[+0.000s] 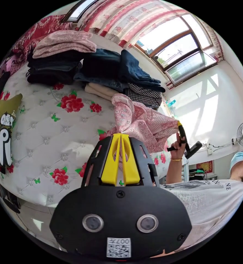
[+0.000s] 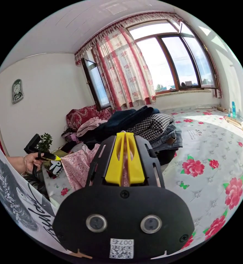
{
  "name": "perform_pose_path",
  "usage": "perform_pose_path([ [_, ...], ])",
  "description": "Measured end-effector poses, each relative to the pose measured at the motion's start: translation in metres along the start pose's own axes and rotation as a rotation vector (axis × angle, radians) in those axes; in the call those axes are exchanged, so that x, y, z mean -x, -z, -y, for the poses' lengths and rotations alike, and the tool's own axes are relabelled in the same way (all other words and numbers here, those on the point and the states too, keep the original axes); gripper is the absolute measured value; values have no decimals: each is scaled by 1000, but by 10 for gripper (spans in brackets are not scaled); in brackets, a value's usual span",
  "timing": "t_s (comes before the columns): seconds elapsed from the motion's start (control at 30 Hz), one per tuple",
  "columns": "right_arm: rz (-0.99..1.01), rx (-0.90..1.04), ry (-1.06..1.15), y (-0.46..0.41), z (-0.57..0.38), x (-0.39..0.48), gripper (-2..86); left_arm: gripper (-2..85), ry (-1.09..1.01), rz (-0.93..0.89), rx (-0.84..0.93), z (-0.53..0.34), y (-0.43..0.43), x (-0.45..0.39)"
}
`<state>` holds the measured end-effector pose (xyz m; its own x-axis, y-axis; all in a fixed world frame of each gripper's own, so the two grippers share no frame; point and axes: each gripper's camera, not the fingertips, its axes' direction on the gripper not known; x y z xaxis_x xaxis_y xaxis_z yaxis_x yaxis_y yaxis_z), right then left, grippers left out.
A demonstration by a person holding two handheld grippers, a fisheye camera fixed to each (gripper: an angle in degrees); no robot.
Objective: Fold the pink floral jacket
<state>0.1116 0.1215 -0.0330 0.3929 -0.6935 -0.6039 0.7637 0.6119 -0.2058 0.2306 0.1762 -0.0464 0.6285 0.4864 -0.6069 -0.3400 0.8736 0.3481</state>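
Jacket's up in the air over the bed (image 1: 44, 132), not folded yet.
You've got the pink floral jacket (image 1: 143, 123) stretched between both tools: left gripper (image 1: 120, 135) pinched tight on one bunched corner, right gripper (image 2: 125, 134) clamped on the other. Keep the top edge taut and level, and lay it flat on open bedspread, away from the clothes pile (image 1: 99, 71).

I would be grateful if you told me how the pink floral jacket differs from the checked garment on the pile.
The pink floral jacket hangs bunched in the air above the bed, pinched by the left gripper and the right gripper; the checked garment lies folded in the pile, untouched. The jacket is pink with small flowers; the checked garment is black and white. Both are cloth.
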Motion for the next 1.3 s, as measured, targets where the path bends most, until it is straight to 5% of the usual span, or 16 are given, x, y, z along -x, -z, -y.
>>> perform_pose_path([
  [0.53,100,-618,102,248,-18,94,-2,-10,-377,113,-745,-161,210,-181],
  [0.7,105,-659,211,268,12,127,-2,-10,-410,180,-865,-182,237,-198],
  [0.87,95,-436,219,193,74,141,1,-8,-317,292,-792,-132,199,-156],
  [1.03,-46,-2,83,16,119,119,16,14,-77,350,-453,-35,101,-49],
  [1.3,-208,494,-211,-86,-3,55,38,56,99,318,-164,-90,5,81],
])
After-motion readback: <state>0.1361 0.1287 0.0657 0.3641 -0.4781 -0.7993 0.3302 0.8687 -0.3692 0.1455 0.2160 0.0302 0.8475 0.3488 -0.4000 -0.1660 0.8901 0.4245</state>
